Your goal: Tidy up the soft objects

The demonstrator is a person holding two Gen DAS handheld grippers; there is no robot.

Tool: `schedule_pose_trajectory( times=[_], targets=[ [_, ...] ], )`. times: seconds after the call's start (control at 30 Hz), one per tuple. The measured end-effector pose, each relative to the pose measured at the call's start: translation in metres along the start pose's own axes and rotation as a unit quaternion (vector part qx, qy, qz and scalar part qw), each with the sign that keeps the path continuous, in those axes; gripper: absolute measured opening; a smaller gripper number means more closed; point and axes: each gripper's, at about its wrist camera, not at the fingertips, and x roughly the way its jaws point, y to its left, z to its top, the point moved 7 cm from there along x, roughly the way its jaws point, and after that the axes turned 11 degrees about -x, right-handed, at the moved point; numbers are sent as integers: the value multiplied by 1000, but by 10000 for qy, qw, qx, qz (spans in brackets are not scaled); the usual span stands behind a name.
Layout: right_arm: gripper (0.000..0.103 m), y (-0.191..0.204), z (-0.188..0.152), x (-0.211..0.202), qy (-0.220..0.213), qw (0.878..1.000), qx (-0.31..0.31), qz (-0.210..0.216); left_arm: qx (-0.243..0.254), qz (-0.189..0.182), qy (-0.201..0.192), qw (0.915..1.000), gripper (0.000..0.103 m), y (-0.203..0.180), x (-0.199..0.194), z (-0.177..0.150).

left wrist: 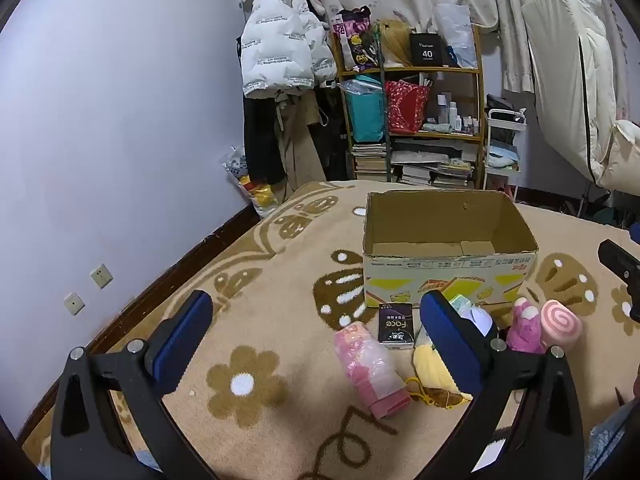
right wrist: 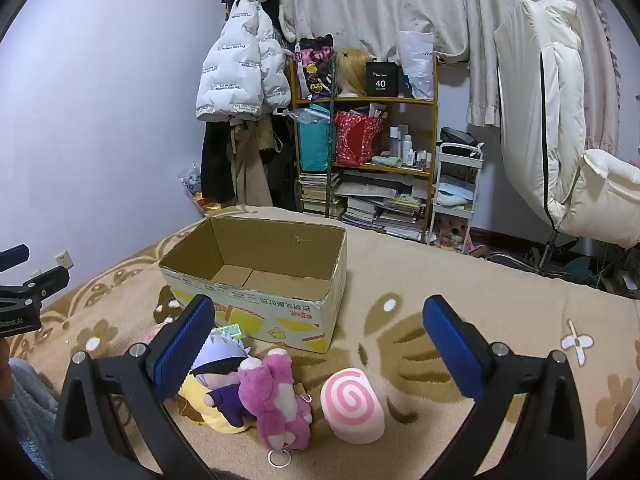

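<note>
Right wrist view: cardboard box (right wrist: 256, 280) empty, toys (right wrist: 276, 396) in front of it, right gripper (right wrist: 320, 348) and left gripper (left wrist: 316, 336) fingers apart, nothing held.

In the left wrist view, the left gripper's blue finger (left wrist: 452, 344) hid most of the white-haired doll (left wrist: 478, 318) lying in front of the cardboard box (left wrist: 448, 276). The right gripper (left wrist: 622, 276), right of the box, was cut off by the picture's edge. The print on the box was too small to read.
</note>
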Motion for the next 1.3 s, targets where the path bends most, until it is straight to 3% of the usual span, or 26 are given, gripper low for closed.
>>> schedule_pose_trajectory(
  times=[1.3],
  targets=[
    [103,-2,0,-1,11,10000,5,-17,44,59,-20,10000,102,-1,-3,2]
  ],
)
